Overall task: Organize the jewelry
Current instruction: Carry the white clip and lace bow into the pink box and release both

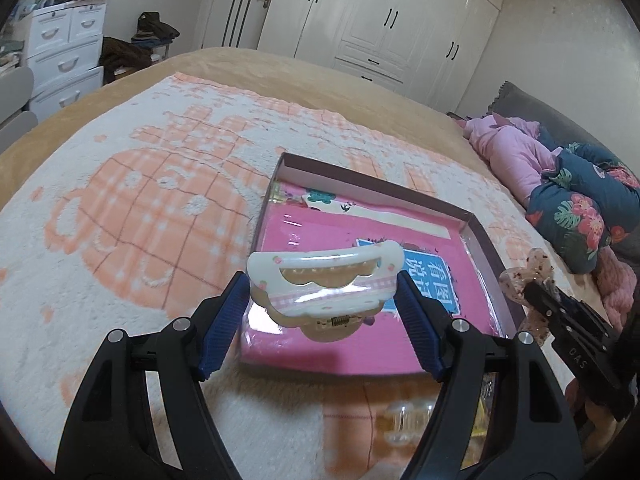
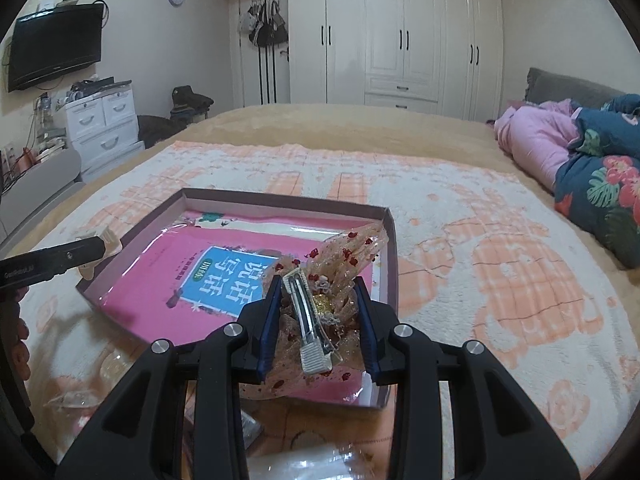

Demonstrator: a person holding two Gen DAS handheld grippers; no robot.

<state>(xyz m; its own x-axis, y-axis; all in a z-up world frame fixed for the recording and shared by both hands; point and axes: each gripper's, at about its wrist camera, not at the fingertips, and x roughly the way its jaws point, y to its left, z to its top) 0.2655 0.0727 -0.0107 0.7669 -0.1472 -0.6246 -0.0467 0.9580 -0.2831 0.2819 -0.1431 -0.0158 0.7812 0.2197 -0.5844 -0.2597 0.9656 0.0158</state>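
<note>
- Left gripper [image 1: 322,298]: pads pinch the white hair claw [image 1: 325,280] by its two ends; claw's long axis runs left-right across the gap, held in air above the near-left part of the box [image 1: 486,240].
- Right gripper [image 2: 319,316]: pads squeeze the glittery bow clip [image 2: 320,304], tan mesh w/ red flecks; its metal clip bar runs near-far, along the fingers.
- Box is a shallow open tray on the blanket [image 1: 140,208], pink book [image 2: 168,264] flat inside.
- Key relation: both pieces hang over the box, claw at its left side, bow at the near-right; drop is straight down, neither hand clearly nearer.
- Text: book's blue label has large Chinese characters, upside down in the right view; "DAS" on right gripper's arm; left arm's lettering too small to read.
</note>
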